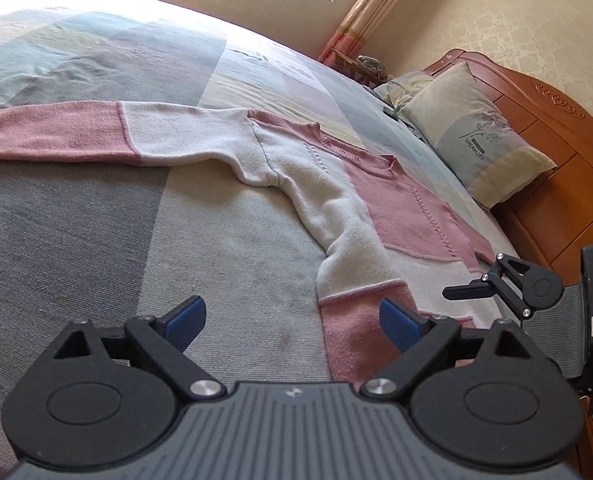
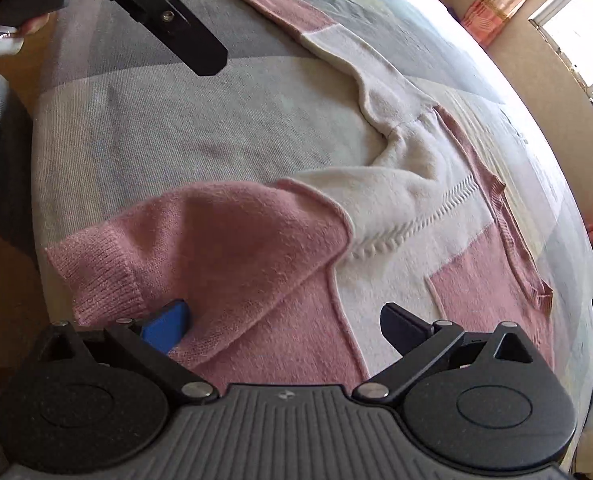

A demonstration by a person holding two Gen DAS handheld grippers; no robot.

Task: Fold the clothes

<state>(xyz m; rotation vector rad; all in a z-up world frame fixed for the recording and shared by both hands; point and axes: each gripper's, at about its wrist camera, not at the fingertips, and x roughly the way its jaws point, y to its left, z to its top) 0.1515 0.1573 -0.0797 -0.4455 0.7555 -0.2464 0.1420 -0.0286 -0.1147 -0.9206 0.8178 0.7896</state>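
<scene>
a pink and cream sweater (image 1: 296,184) lies spread on the bed (image 1: 96,220), which wears a cover of grey, cream and pale blue blocks. in the left wrist view its one sleeve (image 1: 96,132) stretches flat toward the left edge of the frame, pink at the cuff end, cream nearer the shoulder. the other sleeve (image 1: 344,240) is folded down over the body, and its pink end reaches the lower middle of that frame.

the left gripper (image 1: 292,318) hangs over the cover with its jaws wide apart and nothing between them; its right blue pad (image 1: 398,322) sits above the pink cuff. the right gripper (image 2: 284,320) also stands fully spread (pads pressing on nothing), low over the folded pink sleeve end (image 2: 200,248) in the lower left of its own view, with its left blue pad (image 2: 164,328) just beside the ribbed cuff.

a pillow (image 1: 476,140) and a wooden headboard (image 1: 544,152) fill the right side of the left wrist view, with orange curtains (image 1: 360,12) at the top.
</scene>
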